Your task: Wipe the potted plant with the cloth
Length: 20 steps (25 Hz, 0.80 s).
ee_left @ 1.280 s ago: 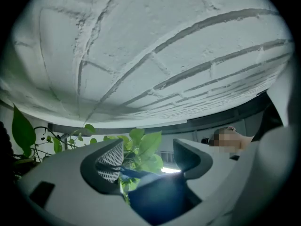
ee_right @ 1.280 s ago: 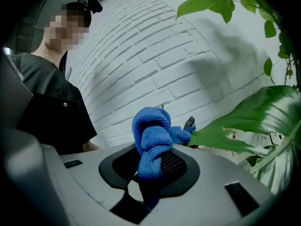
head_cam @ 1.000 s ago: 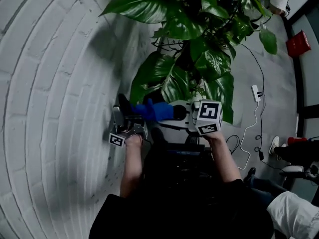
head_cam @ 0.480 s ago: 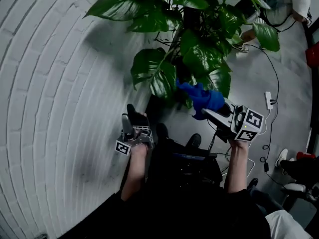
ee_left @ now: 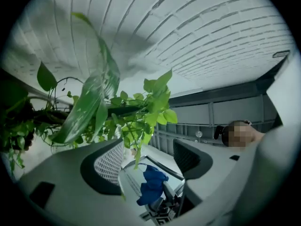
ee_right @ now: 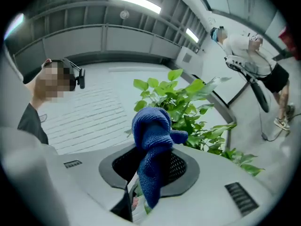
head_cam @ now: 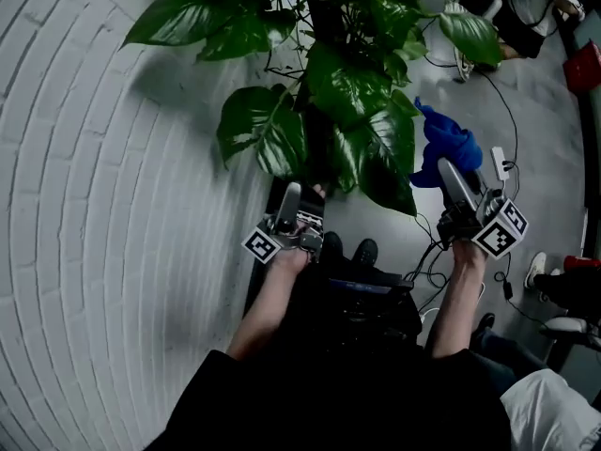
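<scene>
The potted plant [head_cam: 347, 92] with big glossy green leaves fills the top middle of the head view, against a white brick wall. A bunched blue cloth [head_cam: 446, 141] sticks up from my right gripper [head_cam: 449, 171], just right of the lower leaves. The right gripper view shows the cloth [ee_right: 153, 140] pinched between the jaws, with the plant [ee_right: 188, 105] behind it. My left gripper [head_cam: 299, 205] sits under the lowest leaves with its jaws apart. In the left gripper view my left gripper [ee_left: 146, 161] holds nothing; a long leaf [ee_left: 89, 102] hangs ahead of it, and the cloth [ee_left: 151, 185] shows beyond.
The curved white brick wall [head_cam: 84, 205] takes up the left. A white power strip [head_cam: 500, 163] and cables lie on the grey floor at the right. Another person's legs and shoes [head_cam: 467, 59] are at the top right, near a red object [head_cam: 582, 64].
The right gripper swung the cloth from beside the left gripper, across the plant's front, to its right side. The left gripper shifted right, under the lower leaves.
</scene>
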Each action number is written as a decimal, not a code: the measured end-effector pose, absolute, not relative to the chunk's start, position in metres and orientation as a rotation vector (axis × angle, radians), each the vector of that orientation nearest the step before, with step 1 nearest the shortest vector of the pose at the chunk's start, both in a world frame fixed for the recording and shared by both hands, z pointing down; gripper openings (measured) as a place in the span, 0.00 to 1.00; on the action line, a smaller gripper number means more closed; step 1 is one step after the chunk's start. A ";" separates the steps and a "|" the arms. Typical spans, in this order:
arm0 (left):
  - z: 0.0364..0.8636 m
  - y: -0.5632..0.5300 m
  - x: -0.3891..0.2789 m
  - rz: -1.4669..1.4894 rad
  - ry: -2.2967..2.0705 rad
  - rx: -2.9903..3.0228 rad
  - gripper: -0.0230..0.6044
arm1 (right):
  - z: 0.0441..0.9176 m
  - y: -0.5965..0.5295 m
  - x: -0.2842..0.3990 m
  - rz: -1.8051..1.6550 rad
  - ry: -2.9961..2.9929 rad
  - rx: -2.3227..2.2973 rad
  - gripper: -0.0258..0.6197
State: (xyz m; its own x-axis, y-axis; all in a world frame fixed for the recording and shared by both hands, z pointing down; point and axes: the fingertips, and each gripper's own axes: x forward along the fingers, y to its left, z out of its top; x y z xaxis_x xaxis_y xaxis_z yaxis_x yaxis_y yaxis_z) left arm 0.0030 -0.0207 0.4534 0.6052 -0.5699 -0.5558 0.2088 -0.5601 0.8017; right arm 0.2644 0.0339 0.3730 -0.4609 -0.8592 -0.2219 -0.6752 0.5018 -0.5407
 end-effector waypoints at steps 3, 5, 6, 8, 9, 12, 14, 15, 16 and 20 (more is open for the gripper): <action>0.472 -0.032 0.027 -0.973 -0.259 1.864 0.56 | 0.384 0.036 0.267 -0.557 2.278 -1.422 0.23; 0.478 -0.036 0.041 -0.933 -0.217 1.846 0.56 | 0.391 0.038 0.267 -0.570 2.303 -1.524 0.23; 0.478 -0.037 0.046 -0.922 -0.195 1.840 0.56 | 0.393 0.039 0.267 -0.574 2.308 -1.561 0.23; 0.477 -0.041 0.050 -0.919 -0.167 1.836 0.56 | 0.394 0.037 0.261 -0.575 2.315 -1.592 0.23; 0.475 -0.045 0.051 -0.926 -0.166 1.837 0.56 | 0.394 0.036 0.257 -0.576 2.323 -1.593 0.23; 0.462 -0.061 0.048 -0.965 -0.204 1.862 0.56 | 0.395 0.030 0.239 -0.581 2.387 -1.573 0.23; 0.447 -0.075 0.047 -0.982 -0.241 1.916 0.56 | 0.391 0.023 0.232 -0.563 2.442 -1.551 0.23; 0.440 -0.083 0.048 -0.977 -0.264 1.950 0.56 | 0.387 0.017 0.230 -0.546 2.466 -1.537 0.23; 0.435 -0.091 0.051 -0.962 -0.291 1.985 0.56 | 0.382 0.011 0.229 -0.527 2.489 -1.520 0.23; 0.431 -0.129 0.061 -0.919 -0.445 2.031 0.56 | 0.366 -0.027 0.230 -0.444 2.597 -1.439 0.23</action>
State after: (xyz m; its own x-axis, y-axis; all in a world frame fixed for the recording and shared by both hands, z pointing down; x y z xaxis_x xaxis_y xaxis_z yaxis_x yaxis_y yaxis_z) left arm 0.0614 -0.1285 0.4308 0.6679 -0.5963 -0.4454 0.0207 -0.5834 0.8119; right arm 0.2300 -0.0268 0.3656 -0.5332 -0.8457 0.0212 -0.8046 0.4993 -0.3214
